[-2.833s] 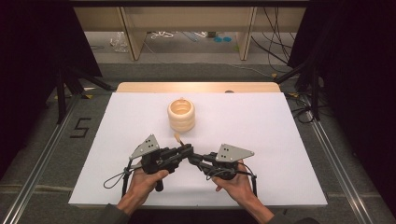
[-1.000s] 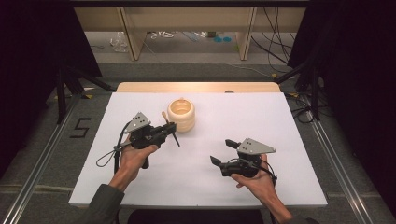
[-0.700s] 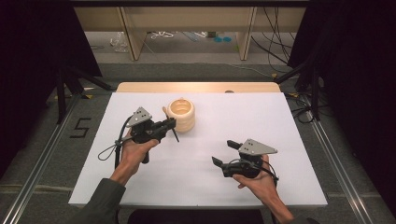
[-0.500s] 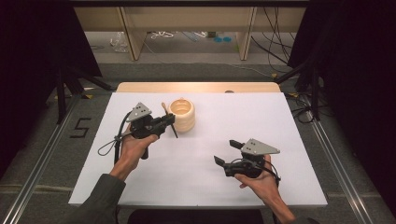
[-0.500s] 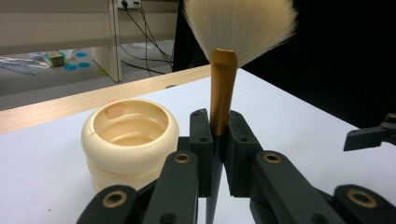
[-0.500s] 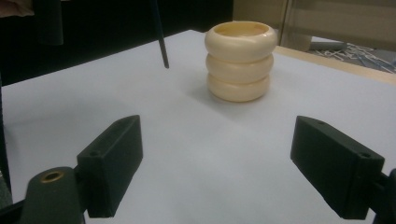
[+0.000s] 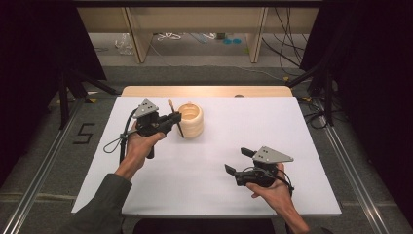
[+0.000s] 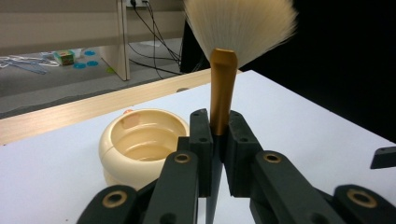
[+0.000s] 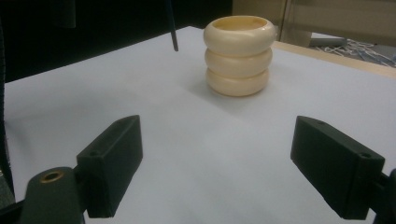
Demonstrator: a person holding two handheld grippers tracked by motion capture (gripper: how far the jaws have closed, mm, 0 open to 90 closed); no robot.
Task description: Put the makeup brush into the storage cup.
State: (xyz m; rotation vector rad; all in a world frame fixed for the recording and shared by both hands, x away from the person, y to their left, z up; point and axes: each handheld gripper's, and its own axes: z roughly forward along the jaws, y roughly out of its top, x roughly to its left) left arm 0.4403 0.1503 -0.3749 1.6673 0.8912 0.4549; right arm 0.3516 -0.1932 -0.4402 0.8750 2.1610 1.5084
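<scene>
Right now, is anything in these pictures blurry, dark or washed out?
High view: black at both sides, the table evenly lit. Left gripper view: the brush is sharp at its gold ferrule, its bristles soft and cut by the frame's top. Right gripper view: the cream pot casts a faint shadow.

brush — bristle tips cut by top edge | handle end hidden behind hand-held gripper
</scene>
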